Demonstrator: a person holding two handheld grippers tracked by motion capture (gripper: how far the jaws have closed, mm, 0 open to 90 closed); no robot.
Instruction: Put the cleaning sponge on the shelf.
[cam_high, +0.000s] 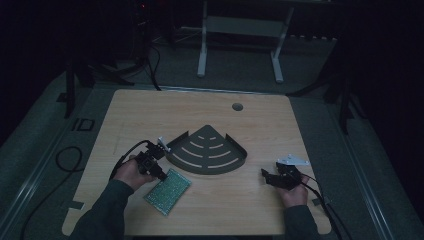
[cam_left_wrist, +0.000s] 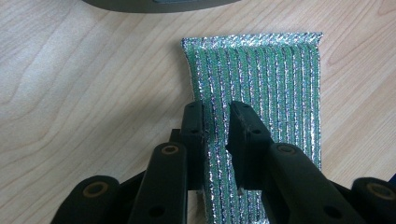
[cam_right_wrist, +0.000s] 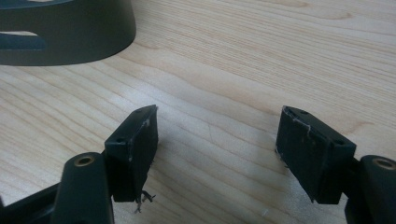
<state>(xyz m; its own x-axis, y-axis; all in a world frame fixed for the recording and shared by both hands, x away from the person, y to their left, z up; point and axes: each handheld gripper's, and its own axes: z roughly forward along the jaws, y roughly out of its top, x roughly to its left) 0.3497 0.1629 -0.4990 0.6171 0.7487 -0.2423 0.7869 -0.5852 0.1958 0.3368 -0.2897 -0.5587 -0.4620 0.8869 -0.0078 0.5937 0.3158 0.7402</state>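
A green scouring pad (cam_high: 168, 191) with glittery silver stripes lies flat on the wooden table at the front left. In the left gripper view the pad (cam_left_wrist: 266, 79) runs away from the camera, and my left gripper (cam_left_wrist: 217, 109) is shut on a pinched strip near its left edge. From above, the left gripper (cam_high: 162, 175) sits at the pad's far corner. A dark quarter-round corner shelf (cam_high: 207, 150) with curved slots rests at the table's middle. My right gripper (cam_high: 267, 177) is low at the front right, and its jaws (cam_right_wrist: 219, 116) stand wide open over bare wood.
The shelf's dark wall (cam_right_wrist: 70, 32) rises to the upper left of the right gripper, and its rim (cam_left_wrist: 154, 3) lies just beyond the pad. A round cable hole (cam_high: 237, 106) sits near the table's far edge. A white frame (cam_high: 240, 30) stands on the floor behind.
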